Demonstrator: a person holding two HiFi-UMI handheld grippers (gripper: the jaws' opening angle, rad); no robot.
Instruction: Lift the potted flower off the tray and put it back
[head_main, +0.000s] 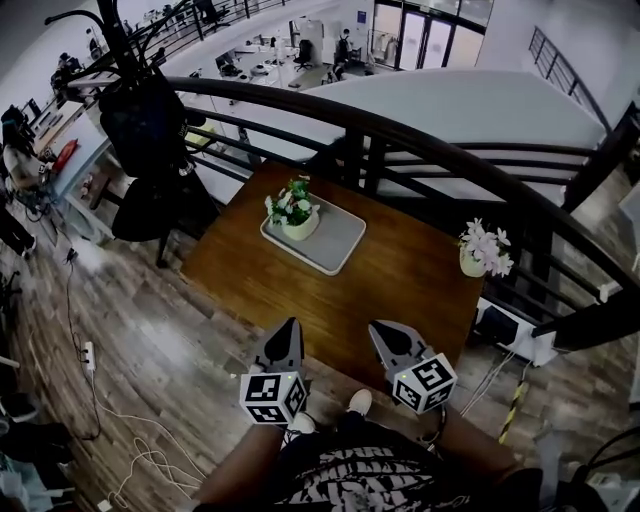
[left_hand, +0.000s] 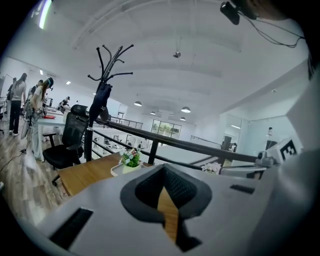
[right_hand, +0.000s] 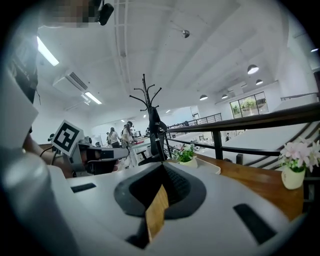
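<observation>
One wooden table (head_main: 400, 290) bearing tray (head_main: 340, 240), beside black railing (head_main: 430, 137).

Open-plan office seen from a mezzanine. Evidence: black railing (head_main: 400, 135) overlooking rows of workstations (head_main: 265, 60) below; office chair (left_hand: 67, 142) and coat stand (left_hand: 107, 75) beside a wooden desk (head_main: 400, 280); people (left_hand: 17, 102) standing at desks; recessed ceiling lights (left_hand: 186, 109)

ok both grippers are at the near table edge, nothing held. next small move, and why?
Probably carry both forward over the table toward the potted flower on the tray, spreading the fingers on the way. The left gripper and right gripper sit shut and empty at the near edge, well short of the tray, which lies toward the far side.
</observation>
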